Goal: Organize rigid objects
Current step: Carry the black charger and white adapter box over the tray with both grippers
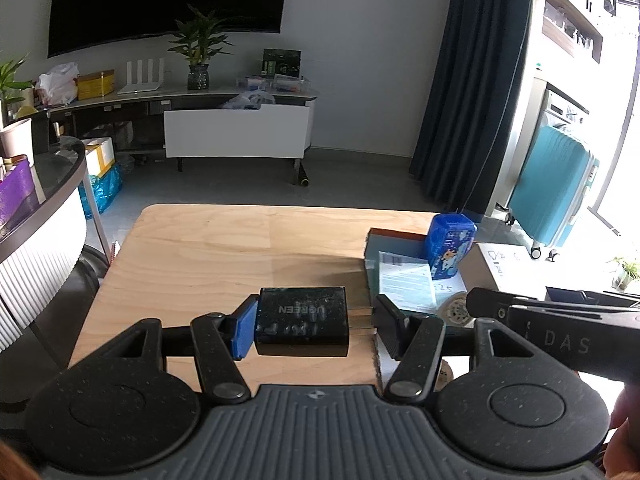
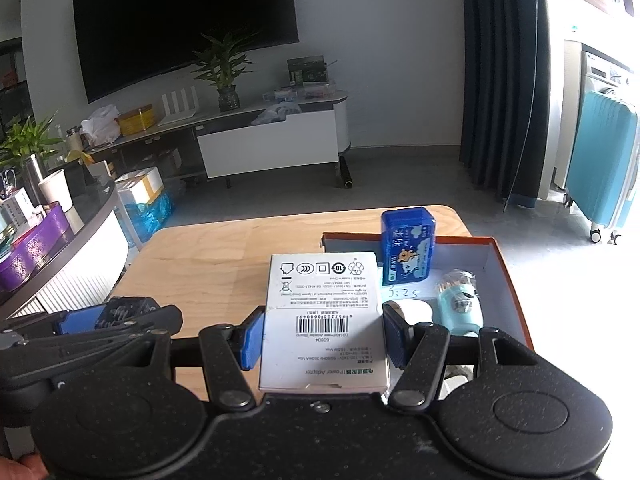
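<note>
black charger (image 1: 302, 321) clamped between left tongs (image 1: 316, 326), prongs rightward.

Light wooden table (image 2: 208, 264) with rounded corners. An open shallow tray (image 2: 508, 264) with orange rim sits at its right edge, toward the far right corner. The left half is bare wood.

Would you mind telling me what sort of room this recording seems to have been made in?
Most likely a living room in a home. A large dark television hangs on the wall above a low media cabinet carrying a potted plant, and a teal suitcase stands beside the dark curtain.
</note>
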`<state>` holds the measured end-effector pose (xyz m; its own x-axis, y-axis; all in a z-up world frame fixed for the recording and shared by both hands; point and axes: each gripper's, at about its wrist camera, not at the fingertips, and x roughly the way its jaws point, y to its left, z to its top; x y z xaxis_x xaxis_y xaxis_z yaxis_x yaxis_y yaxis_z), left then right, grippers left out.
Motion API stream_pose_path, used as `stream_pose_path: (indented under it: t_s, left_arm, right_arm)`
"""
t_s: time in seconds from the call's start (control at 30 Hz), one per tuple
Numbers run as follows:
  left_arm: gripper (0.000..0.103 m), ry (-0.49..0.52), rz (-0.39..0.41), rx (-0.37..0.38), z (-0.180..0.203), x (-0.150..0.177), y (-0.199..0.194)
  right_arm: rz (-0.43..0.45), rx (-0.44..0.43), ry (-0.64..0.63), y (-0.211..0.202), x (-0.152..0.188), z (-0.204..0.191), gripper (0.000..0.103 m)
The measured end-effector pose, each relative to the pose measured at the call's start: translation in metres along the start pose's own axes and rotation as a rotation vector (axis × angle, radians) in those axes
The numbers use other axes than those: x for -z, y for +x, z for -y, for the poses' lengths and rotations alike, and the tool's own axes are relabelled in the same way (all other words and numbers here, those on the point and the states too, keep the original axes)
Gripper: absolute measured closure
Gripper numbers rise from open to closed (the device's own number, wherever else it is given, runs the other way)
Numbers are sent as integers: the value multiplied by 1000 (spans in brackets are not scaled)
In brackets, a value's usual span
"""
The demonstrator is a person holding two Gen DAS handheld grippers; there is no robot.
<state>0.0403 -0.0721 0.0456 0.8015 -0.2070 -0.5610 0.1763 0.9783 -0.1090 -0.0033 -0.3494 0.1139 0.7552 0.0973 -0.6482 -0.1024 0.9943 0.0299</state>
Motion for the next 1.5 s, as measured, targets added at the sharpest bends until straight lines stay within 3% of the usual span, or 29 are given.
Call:
stream_pose_path:
  t_s: [1.5]
  left_arm:
    - [42,92,-28,132,60,6,6]
  right_arm:
    - [30,113,95,-28,10,58,32]
